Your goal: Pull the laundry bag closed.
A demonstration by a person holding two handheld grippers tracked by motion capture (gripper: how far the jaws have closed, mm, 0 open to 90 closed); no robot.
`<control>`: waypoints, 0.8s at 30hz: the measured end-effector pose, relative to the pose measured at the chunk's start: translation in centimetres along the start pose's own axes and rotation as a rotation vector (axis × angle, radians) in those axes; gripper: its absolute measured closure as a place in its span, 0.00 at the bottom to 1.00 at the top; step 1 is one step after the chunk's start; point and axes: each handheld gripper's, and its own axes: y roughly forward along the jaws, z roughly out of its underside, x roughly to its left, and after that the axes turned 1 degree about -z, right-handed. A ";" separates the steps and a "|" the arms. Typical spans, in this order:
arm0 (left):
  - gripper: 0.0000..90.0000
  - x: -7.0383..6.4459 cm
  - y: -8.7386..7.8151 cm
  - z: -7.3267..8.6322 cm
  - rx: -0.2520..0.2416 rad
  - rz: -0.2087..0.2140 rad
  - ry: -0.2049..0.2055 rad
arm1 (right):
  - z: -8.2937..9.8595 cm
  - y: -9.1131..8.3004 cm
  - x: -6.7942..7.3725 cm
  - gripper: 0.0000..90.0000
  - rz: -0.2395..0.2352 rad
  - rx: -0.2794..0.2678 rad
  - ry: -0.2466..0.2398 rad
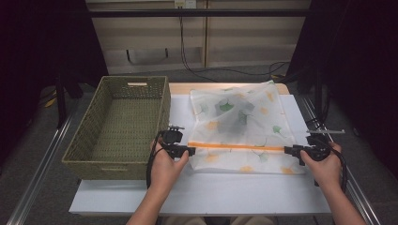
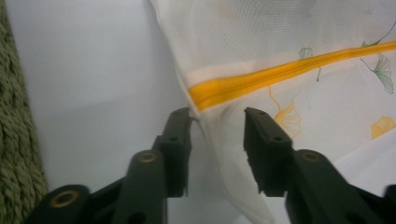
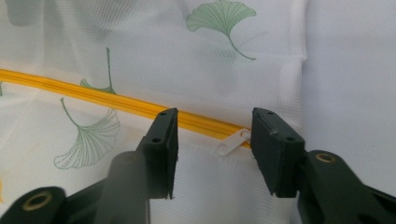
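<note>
A white mesh bag (image 1: 239, 126) printed with green and orange ginkgo leaves lies flat on the white table, something dark inside it. An orange zipper (image 1: 237, 146) runs across its near part. My left gripper (image 1: 191, 151) is open at the zipper's left end (image 2: 201, 95), jaws either side of the bag's edge. My right gripper (image 1: 287, 150) is open at the zipper's right end, and the white zipper pull (image 3: 231, 142) lies between its jaws. Neither gripper holds anything.
An empty green woven basket (image 1: 117, 126) stands at the left, close beside my left hand. The white table board (image 1: 197, 192) has bare room in front of the bag. Metal rails run along both table sides.
</note>
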 end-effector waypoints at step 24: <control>0.13 -0.9 0.5 -0.2 -0.069 0.057 0.141 | 0.2 -0.9 2.4 0.20 -0.022 -0.090 -0.117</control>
